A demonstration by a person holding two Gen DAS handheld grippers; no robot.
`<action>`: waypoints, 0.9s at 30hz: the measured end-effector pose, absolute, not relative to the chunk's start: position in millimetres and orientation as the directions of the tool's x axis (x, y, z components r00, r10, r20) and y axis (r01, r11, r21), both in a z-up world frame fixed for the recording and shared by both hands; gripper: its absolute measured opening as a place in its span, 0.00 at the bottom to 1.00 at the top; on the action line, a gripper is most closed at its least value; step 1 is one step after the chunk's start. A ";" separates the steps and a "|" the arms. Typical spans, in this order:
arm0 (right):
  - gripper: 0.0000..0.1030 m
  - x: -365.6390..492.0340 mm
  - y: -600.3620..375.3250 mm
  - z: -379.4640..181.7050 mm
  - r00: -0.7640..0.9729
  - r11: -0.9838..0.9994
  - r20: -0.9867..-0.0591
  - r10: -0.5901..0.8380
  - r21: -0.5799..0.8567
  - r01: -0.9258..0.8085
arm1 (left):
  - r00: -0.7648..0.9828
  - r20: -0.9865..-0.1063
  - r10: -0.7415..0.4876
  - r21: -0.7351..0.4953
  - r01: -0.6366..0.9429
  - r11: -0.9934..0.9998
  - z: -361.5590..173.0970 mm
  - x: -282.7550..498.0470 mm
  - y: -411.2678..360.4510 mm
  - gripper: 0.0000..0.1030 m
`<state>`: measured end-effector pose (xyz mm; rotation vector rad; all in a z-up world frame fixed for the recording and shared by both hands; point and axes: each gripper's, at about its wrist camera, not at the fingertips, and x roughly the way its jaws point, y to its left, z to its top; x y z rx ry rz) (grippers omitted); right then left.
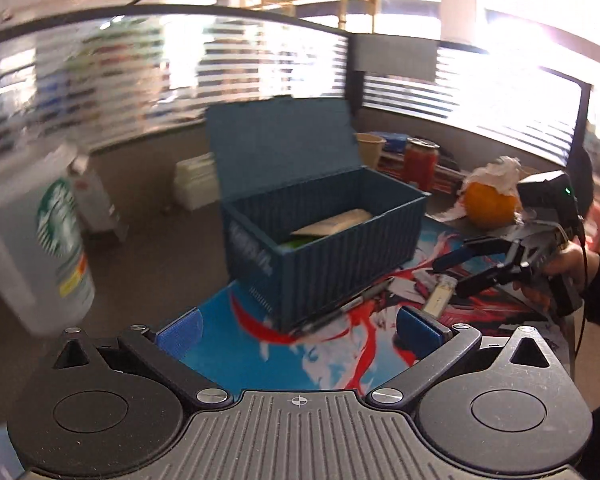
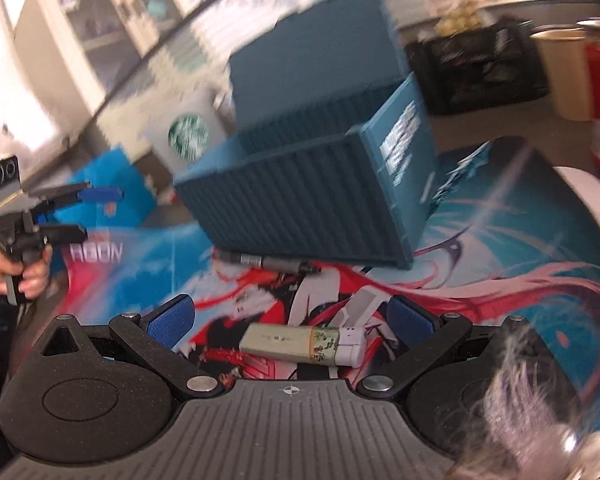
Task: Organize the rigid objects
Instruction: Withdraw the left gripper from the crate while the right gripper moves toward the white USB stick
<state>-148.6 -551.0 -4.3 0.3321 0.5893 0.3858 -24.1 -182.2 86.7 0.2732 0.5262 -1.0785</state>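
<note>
My right hand-held gripper (image 2: 290,316) is wide open, empty; the lighter (image 2: 300,346) lies crosswise just before it, nearer than my open, empty left hand-held gripper (image 1: 298,328).

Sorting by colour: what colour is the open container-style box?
Dark teal-blue box, ribbed walls, white lettering; clearest in left wrist view.

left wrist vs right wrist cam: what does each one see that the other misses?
Left wrist only: the inside of the blue container box, with a flat tan packet in it, plus an orange under white tissue.

Right wrist only: the white lighter seen whole, lying on the mat between the open right gripper fingers, and a black crate behind.

Both: the box with its lid up, the dark marker at its base, the Starbucks bottle and the printed mat.
</note>
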 end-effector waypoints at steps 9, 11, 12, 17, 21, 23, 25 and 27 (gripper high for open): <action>1.00 -177.0 -512.0 -3.5 0.716 0.895 -0.537 0.446 0.254 -0.368 | 0.485 -0.491 -0.723 -0.211 0.740 0.639 58.2 6.8 -145.0 1.00; 1.00 -187.1 -500.4 -4.8 0.713 0.891 -0.536 0.452 0.233 -0.390 | 0.501 -0.492 -0.712 -0.223 0.718 0.660 55.0 9.4 -140.4 1.00; 1.00 -191.1 -495.4 -4.8 0.706 0.883 -0.534 0.466 0.235 -0.405 | 0.506 -0.495 -0.706 -0.224 0.711 0.667 53.4 9.6 -139.1 1.00; 0.99 -203.9 -465.2 -2.7 0.677 0.869 -0.565 0.473 0.171 -0.465 | 0.499 -0.504 -0.705 -0.258 0.692 0.674 43.2 6.6 -132.9 1.00; 0.72 -197.1 -456.7 0.5 0.710 0.903 -0.586 0.390 0.093 -0.419 | 0.502 -0.513 -0.697 -0.270 0.676 0.686 35.0 4.2 -124.9 1.00; 0.62 -191.5 -462.4 2.4 0.713 0.913 -0.592 0.377 0.107 -0.394 | 0.504 -0.517 -0.692 -0.272 0.670 0.691 31.9 3.2 -121.6 1.00; 0.54 -187.4 -468.3 3.8 0.718 0.923 -0.598 0.358 0.107 -0.371 | 0.503 -0.518 -0.692 -0.272 0.670 0.691 30.3 1.8 -119.2 1.00; 0.49 -183.0 -468.6 3.8 0.723 0.931 -0.607 0.331 0.087 -0.353 | 0.505 -0.518 -0.691 -0.266 0.673 0.691 29.2 -0.6 -117.3 1.00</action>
